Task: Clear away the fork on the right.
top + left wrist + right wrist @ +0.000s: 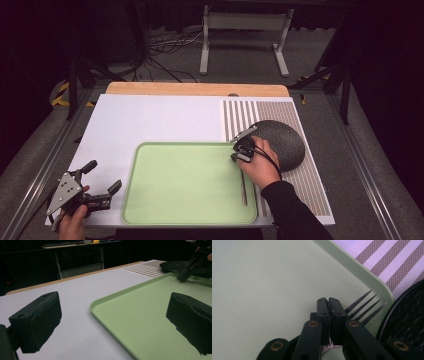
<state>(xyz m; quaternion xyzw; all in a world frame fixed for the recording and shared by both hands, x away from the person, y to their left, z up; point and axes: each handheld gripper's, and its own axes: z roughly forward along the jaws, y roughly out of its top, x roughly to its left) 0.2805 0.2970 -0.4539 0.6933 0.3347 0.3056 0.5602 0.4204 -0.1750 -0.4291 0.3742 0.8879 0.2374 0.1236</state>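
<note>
The fork (364, 307) is slim dull metal with four dark tines, lying at the right edge of the smooth pale-green tray (150, 200), tines toward the speckled dark plate (287, 140). Your right tongs (328, 302) are clenched, seemingly on the fork's neck, though the contact is hidden. Your left tongs (104, 176) are spread wide and empty, over the white tabletop (150, 120) at the tray's left rim.
</note>
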